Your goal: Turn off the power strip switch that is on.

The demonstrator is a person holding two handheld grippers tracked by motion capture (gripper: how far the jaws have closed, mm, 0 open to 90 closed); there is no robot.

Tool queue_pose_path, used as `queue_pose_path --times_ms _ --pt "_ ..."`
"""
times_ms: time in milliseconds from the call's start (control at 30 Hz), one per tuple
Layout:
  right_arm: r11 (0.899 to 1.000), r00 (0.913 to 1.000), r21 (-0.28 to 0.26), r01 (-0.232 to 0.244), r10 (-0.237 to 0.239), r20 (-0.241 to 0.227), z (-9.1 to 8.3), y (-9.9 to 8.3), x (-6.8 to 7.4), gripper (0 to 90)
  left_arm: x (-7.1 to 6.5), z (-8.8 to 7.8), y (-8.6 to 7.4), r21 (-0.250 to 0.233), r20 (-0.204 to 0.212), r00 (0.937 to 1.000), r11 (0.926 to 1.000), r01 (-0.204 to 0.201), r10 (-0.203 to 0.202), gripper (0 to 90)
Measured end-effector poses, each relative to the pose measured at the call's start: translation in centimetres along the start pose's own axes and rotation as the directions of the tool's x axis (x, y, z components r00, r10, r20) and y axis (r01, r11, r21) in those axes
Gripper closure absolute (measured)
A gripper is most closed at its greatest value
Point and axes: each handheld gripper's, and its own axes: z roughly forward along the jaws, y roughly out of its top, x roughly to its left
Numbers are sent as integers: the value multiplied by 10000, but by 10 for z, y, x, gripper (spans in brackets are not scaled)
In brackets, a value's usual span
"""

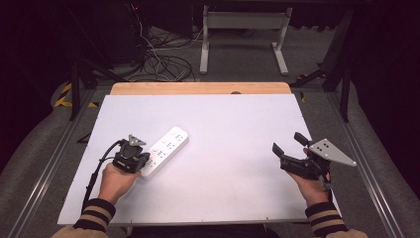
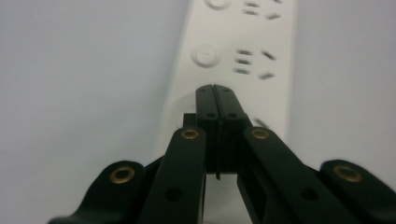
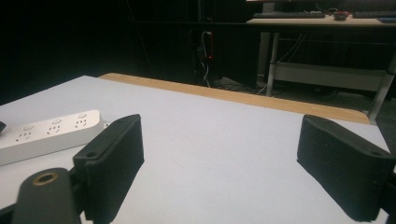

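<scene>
**Left gripper closed over the power strip, right gripper open and apart**

A white power strip (image 1: 165,151) lies flat on the white table (image 1: 233,124), in the left half, and it runs diagonally from the near left to the far right. All places below are given from this strip.

The left gripper (image 1: 134,148) is at the near end of the strip, held by the person's left hand (image 1: 117,179). In the left gripper view its two black jaws are pressed together with no gap between them, and nothing is held between them. The tips (image 2: 216,88) are directly above the top face of the strip (image 2: 238,70), just before a round button (image 2: 206,55) and a group of socket slots. It is not possible to tell if the tips touch the surface or only stay just above it.

The right gripper (image 1: 289,144) is well to the right of the strip, near the right edge of the table, in the person's right hand (image 1: 313,188). Its jaws are wide apart and hold nothing. In the right gripper view the strip (image 3: 49,133) is seen far to the left, beyond the left jaw, with only bare table between the two jaws.

A wooden edge (image 1: 198,88) runs along the far side of the table, beyond the strip. Behind it, cables (image 1: 163,59) lie on the dark floor.
</scene>
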Motion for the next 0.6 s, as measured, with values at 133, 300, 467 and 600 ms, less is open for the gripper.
queue_pose_path --times_ms 133,300,467,600 --pt "10000 10000 12 16 -16 -6 0 0 0 150 -3 0 0 -1 -274 9993 9997 -247 247 900" --pt "10000 10000 -8 3 -3 -12 0 0 0 150 -1 -1 -1 29 -86 9999 9999 -133 133 899" --pt "10000 10000 -28 -25 25 -15 0 0 0 150 1 -17 1 -1238 111 9998 9921 204 -192 899" --pt "10000 10000 -30 -34 34 -20 0 1 0 151 4 -40 -3 -2820 -200 9985 9585 425 -501 899"
